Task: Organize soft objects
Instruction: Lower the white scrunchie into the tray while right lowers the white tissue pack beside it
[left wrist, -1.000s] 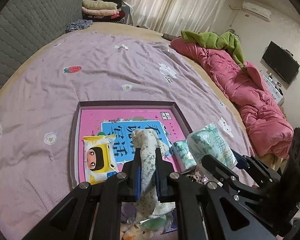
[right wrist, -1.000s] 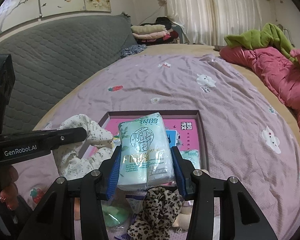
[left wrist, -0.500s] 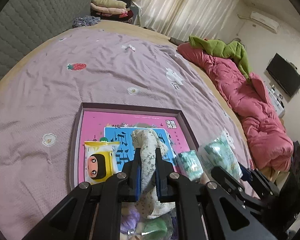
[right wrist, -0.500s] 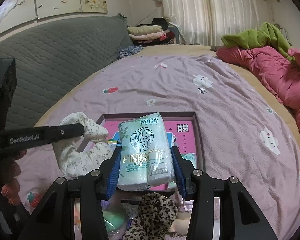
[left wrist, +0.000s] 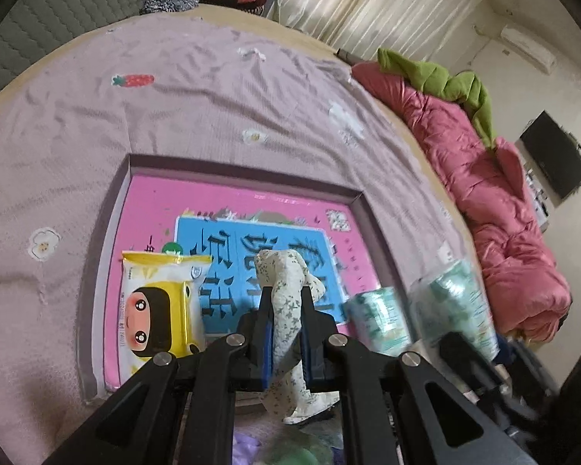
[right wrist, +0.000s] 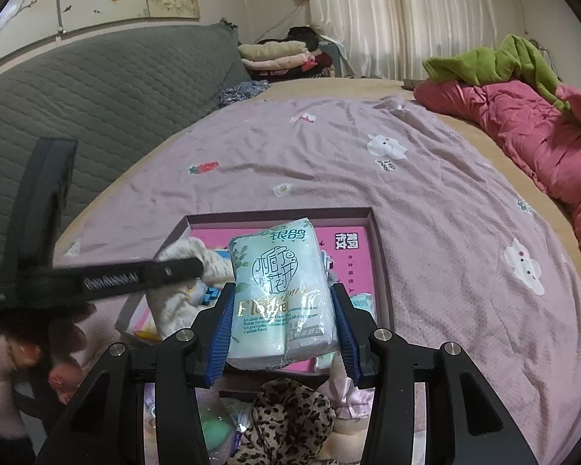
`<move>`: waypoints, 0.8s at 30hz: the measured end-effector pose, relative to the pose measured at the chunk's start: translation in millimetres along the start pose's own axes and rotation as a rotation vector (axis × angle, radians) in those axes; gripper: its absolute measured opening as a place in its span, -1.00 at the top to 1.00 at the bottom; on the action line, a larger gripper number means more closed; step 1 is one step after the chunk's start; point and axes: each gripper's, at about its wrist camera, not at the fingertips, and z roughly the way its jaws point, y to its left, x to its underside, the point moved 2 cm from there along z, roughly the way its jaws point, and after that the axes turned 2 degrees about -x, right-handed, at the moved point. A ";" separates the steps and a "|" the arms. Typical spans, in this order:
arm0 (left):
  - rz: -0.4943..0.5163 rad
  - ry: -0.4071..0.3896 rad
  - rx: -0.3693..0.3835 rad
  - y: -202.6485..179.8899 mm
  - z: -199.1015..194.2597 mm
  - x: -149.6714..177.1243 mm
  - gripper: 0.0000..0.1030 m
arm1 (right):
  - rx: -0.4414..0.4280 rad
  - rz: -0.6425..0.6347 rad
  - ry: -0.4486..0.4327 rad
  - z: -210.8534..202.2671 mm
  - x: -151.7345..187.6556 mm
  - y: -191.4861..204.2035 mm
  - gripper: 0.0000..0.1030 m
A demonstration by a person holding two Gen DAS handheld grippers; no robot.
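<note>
Left gripper (left wrist: 286, 302) clamps the floral cloth (left wrist: 284, 290); right gripper (right wrist: 282, 310) grips a tissue pack (right wrist: 281, 290), both over the box lid's (left wrist: 112, 209) near edge. Lower inside, beside the wipes pack (left wrist: 159, 310), before releasing.

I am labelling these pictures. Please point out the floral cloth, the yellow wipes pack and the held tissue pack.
floral cloth (left wrist: 286, 302): left wrist view, middle fold.
yellow wipes pack (left wrist: 159, 306): left wrist view, cartoon face.
tissue pack (right wrist: 281, 294): right wrist view, front label.
</note>
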 end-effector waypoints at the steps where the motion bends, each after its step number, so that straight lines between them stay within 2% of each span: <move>1: 0.008 0.005 -0.011 0.7 2.9 1.4 0.78 | 0.001 -0.001 0.004 3.1 -0.2 -0.1 0.05; 15: 0.053 0.023 -0.061 12.6 18.5 11.0 0.78 | 0.018 -0.012 0.108 60.2 10.2 10.3 0.05; 24: 0.029 -0.029 -0.083 23.5 21.6 5.5 0.78 | 0.035 -0.027 0.181 84.1 25.7 12.0 0.05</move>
